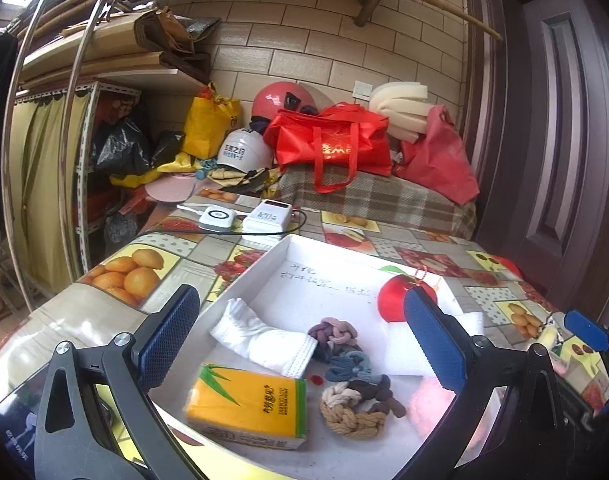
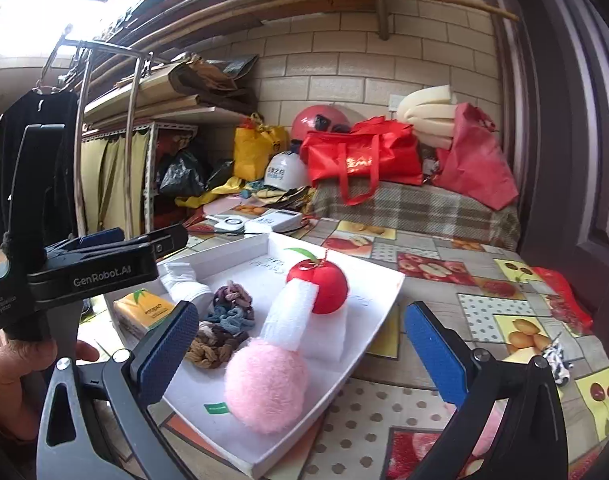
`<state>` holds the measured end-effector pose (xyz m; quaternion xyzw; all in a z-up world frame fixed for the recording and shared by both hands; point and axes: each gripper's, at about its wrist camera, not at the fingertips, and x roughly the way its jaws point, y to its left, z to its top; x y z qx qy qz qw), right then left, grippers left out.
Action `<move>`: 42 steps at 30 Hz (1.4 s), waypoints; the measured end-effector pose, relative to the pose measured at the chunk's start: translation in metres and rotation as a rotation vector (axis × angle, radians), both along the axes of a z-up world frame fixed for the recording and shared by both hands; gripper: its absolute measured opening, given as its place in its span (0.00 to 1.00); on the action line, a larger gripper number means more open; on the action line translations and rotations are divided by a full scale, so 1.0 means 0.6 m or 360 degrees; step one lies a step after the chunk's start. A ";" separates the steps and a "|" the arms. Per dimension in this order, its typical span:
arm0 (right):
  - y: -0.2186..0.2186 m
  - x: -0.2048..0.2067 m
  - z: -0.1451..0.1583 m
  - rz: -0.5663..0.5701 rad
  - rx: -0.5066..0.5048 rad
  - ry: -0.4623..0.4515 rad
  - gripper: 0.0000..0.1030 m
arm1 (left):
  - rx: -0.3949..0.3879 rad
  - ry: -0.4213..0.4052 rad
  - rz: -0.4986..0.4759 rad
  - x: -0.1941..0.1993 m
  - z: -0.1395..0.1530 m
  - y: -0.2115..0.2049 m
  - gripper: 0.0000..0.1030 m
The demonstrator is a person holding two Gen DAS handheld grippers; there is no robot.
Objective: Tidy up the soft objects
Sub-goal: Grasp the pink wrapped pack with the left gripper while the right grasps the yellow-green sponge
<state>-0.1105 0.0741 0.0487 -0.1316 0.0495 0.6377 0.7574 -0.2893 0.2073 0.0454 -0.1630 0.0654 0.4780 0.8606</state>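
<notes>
A shallow white cardboard tray (image 1: 264, 264) sits on the counter (image 1: 104, 320), which is covered by a glossy oilcloth printed with fruit pictures. The soft things lie inside the tray. At its left side a rolled white sock (image 1: 260, 338) lies slanted, and just in front of it rests a yellow pack of paper tissues with green bamboo leaves (image 1: 250, 400). Beside the sock, toward the middle, three braided fabric hair ties lie in a loose row: a mauve-and-pink one (image 1: 334, 332), a grey-blue one (image 1: 352, 366) and a tan-and-brown one (image 1: 358, 406), each touching the next. On the right side of the tray a red plush apple (image 2: 320, 286) stands on a folded white foam sheet (image 2: 336, 334); a strip of white foam (image 2: 290, 316) leans against the apple, and its lower end meets a fluffy pink pompom ball (image 2: 266, 384) near the tray's front edge.

The left tool (image 1: 304, 344) hovers over the tray's near side with its blue-padded jaws spread wide and nothing between them. The right tool (image 2: 304, 344) hangs before the pompom, jaws likewise far apart and gripping nothing. In the right wrist view a hand (image 2: 12, 376) grips the left tool's black handle.
</notes>
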 end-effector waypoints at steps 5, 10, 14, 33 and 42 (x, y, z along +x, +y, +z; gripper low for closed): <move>-0.050 0.049 0.016 -0.0324 0.0173 -0.0009 1.00 | 0.0017 0.0057 -0.0236 0.044 0.003 -0.036 1.00; -0.107 0.166 0.021 -0.0393 0.0195 0.0188 1.00 | 0.0205 0.0242 -0.0518 0.106 0.009 -0.107 1.00; -0.132 0.277 0.010 -0.0488 -0.0011 0.0357 1.00 | 0.0214 0.0288 -0.0774 0.153 0.009 -0.147 1.00; -0.054 0.323 -0.059 -0.0195 -0.0699 0.0345 0.73 | -0.0085 0.0615 -0.1166 0.333 -0.023 -0.181 1.00; -0.074 0.369 -0.061 -0.0173 -0.0643 0.0613 0.56 | -0.0196 0.0626 -0.1227 0.412 -0.029 -0.159 1.00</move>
